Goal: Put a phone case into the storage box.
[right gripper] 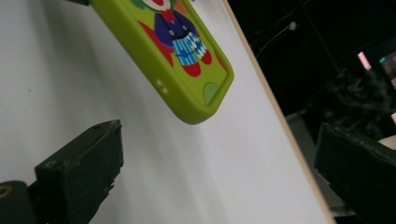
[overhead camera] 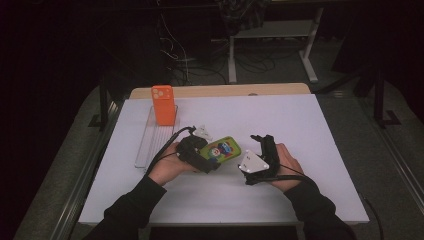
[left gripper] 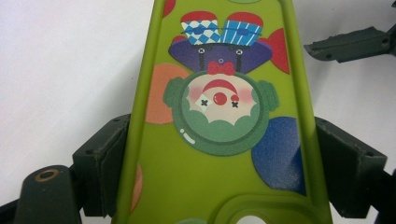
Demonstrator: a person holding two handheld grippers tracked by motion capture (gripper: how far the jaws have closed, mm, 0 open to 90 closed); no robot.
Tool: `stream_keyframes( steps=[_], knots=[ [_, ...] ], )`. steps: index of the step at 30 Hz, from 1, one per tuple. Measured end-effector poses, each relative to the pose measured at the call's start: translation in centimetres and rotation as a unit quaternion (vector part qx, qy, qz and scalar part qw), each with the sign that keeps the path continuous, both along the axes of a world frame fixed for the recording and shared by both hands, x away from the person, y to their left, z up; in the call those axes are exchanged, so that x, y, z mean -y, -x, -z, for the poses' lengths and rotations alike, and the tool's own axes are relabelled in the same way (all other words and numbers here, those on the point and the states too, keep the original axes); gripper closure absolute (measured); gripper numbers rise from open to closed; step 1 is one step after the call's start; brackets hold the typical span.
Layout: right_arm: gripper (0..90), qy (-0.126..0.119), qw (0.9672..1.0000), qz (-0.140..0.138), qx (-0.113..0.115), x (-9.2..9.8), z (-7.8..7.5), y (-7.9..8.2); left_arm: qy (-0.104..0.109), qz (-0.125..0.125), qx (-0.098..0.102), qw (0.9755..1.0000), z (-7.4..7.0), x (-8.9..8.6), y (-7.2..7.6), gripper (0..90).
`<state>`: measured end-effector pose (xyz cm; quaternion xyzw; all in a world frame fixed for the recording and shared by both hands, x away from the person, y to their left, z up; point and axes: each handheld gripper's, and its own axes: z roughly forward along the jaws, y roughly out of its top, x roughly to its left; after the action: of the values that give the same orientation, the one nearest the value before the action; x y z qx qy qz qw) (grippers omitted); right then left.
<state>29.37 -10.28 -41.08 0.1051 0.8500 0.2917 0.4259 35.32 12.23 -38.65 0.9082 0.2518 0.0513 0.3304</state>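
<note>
Person seated at the white desk [overhead camera: 300, 125], one tool in each hand; forearms in dark sleeves enter from the near edge.

Left tool [overhead camera: 212, 161]: jaws clamped across the width of a green phone case [overhead camera: 225, 149]; in the left gripper view both black jaws press the long edges of the green phone case [left gripper: 219, 177], one each side; printed side faces up, showing a cartoon clown figure and coloured dots; a camera cutout sits at the near end, between the jaws. Case is held near the desk's middle; whether it rests on the surface or hangs just above it I cannot tell.

Right tool [overhead camera: 260, 141]: jaws apart, nothing between them; it sits just to the right of the case, not touching it; in the right gripper view the free end of the green phone case [right gripper: 187, 79] lies ahead of the spread jaws, over the white surface.

Also on the desk: an orange phone case [overhead camera: 163, 105] standing upright at the far end of a clear tray [overhead camera: 150, 145], far left, well apart from both tools.
</note>
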Motion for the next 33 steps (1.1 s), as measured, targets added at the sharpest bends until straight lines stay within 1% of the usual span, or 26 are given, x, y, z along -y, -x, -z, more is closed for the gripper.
stream_keyframes(
  steps=[1, 2, 3, 5, 6, 7, 8, 10, 11, 14, 16, 17, 18, 19, 20, 21, 22, 23, 25, 26, 27, 28, 29, 30, 31, 33],
  knots=[
    [1.1, 0.022, 0.9996, -0.006, 0.015, 0.0, 0.0, 0.0, 0.003, -0.004, -0.004, 1.0, 0.0, 0.0, 0.1, 15.3],
    [2.0, 0.019, 0.9996, -0.003, 0.021, -0.3, 0.1, 0.3, 0.003, -0.005, -0.004, 1.0, 0.0, 0.0, 0.1, 15.4],
    [2.3, 0.041, 0.9982, -0.012, 0.042, -0.3, 0.1, 0.2, 0.004, -0.005, -0.004, 1.0, 0.0, 0.0, 0.1, 15.3],
    [2.8, 0.045, 0.9974, -0.012, 0.055, -0.5, 0.2, 0.4, 0.004, -0.006, -0.004, 1.0, 0.0, 0.0, 0.1, 15.4],
    [3.2, 0.05, 0.9968, -0.013, 0.06, -0.7, 0.3, 0.5, -0.001, -0.001, -0.003, 1.0, 0.0, 0.0, 0.0, 15.4],
    [3.3, 0.058, 0.9956, -0.017, 0.071, -0.7, 0.3, 0.6, -0.011, 0.008, -0.003, 0.9999, -0.1, -0.2, -0.1, 15.4],
    [3.5, 0.073, 0.9937, -0.02, 0.082, -0.7, 0.4, 0.6, -0.012, 0.007, -0.003, 0.9999, -0.2, -0.2, -0.1, 15.4],
    [4.1, 0.078, 0.9922, -0.019, 0.095, -1.0, 0.6, 0.9, -0.006, 0.004, -0.003, 1.0, -0.2, -0.2, -0.1, 15.4],
    [4.6, 0.081, 0.9912, -0.019, 0.102, -1.1, 0.7, 0.9, 0.004, -0.005, -0.005, 1.0, -0.1, -0.1, 0.0, 15.4],
    [7.7, 0.103, 0.9859, -0.027, 0.129, -1.6, 1.1, 1.3, -0.014, 0.01, -0.003, 0.9999, -0.3, -0.3, -0.1, 15.4],
    [10.0, 0.108, 0.9828, -0.027, 0.147, -1.8, 1.4, 1.4, -0.012, 0.01, -0.003, 0.9999, -0.2, -0.3, -0.1, 15.4],
    [10.9, 0.112, 0.9814, -0.024, 0.154, -2.0, 1.6, 1.5, -0.006, 0.005, -0.004, 1.0, -0.2, -0.2, -0.1, 15.3],
    [12.5, 0.127, 0.977, -0.03, 0.169, -2.0, 1.7, 1.4, 0.002, -0.003, -0.006, 1.0, -0.1, -0.1, 0.0, 15.4],
    [12.8, 0.13, 0.9775, -0.03, 0.164, -2.1, 1.8, 1.5, 0.001, -0.001, -0.006, 1.0, -0.1, -0.1, 0.0, 15.4],
    [13.3, 0.12, 0.9795, -0.02, 0.161, -2.3, 2.0, 1.6, -0.012, 0.01, -0.004, 0.9999, -0.2, -0.3, -0.1, 15.3],
    [14.1, 0.125, 0.9774, -0.023, 0.169, -2.4, 2.1, 1.6, -0.012, 0.009, -0.004, 0.9999, -0.2, -0.2, -0.1, 15.4],
    [15.3, 0.13, 0.9766, -0.023, 0.17, -2.6, 2.3, 1.7, -0.011, 0.009, -0.005, 0.9999, -0.2, -0.2, -0.1, 15.4],
    [16.9, 0.15, 0.9694, -0.038, 0.191, -2.7, 2.3, 1.6, -0.012, 0.009, -0.004, 0.9999, -0.2, -0.2, -0.1, 15.4],
    [19.8, 0.163, 0.9649, -0.039, 0.203, -3.2, 2.7, 1.7, 0.0, -0.002, -0.006, 1.0, -0.1, 0.0, 0.1, 15.4],
    [21.3, 0.173, 0.9616, -0.041, 0.209, -3.3, 2.8, 1.8, 0.001, -0.002, -0.006, 1.0, -0.1, 0.0, 0.1, 15.4],
    [24.0, 0.175, 0.9616, -0.044, 0.207, -3.5, 2.9, 1.9, -0.001, -0.001, -0.005, 1.0, 0.0, 0.0, 0.1, 15.4],
    [26.2, 0.178, 0.9592, -0.043, 0.216, -3.6, 3.1, 1.9, -0.001, -0.001, -0.006, 1.0, -0.1, 0.0, 0.1, 15.4],
    [30.5, 0.182, 0.9558, -0.045, 0.226, -3.8, 3.3, 2.0, -0.001, 0.0, -0.006, 1.0, -0.1, 0.0, 0.1, 15.4],
    [32.4, 0.185, 0.9546, -0.046, 0.229, -3.8, 3.3, 2.0, -0.011, 0.01, -0.005, 0.9999, -0.2, -0.1, 0.0, 15.4],
    [35.5, 0.194, 0.953, -0.05, 0.227, -4.0, 3.4, 2.1, -0.012, 0.012, -0.005, 0.9998, -0.1, -0.1, 0.0, 15.4],
    [40.0, 0.199, 0.9501, -0.053, 0.234, -4.1, 3.6, 2.2, 0.001, 0.001, -0.007, 1.0, 0.0, 0.1, 0.2, 15.4]
  ],
)
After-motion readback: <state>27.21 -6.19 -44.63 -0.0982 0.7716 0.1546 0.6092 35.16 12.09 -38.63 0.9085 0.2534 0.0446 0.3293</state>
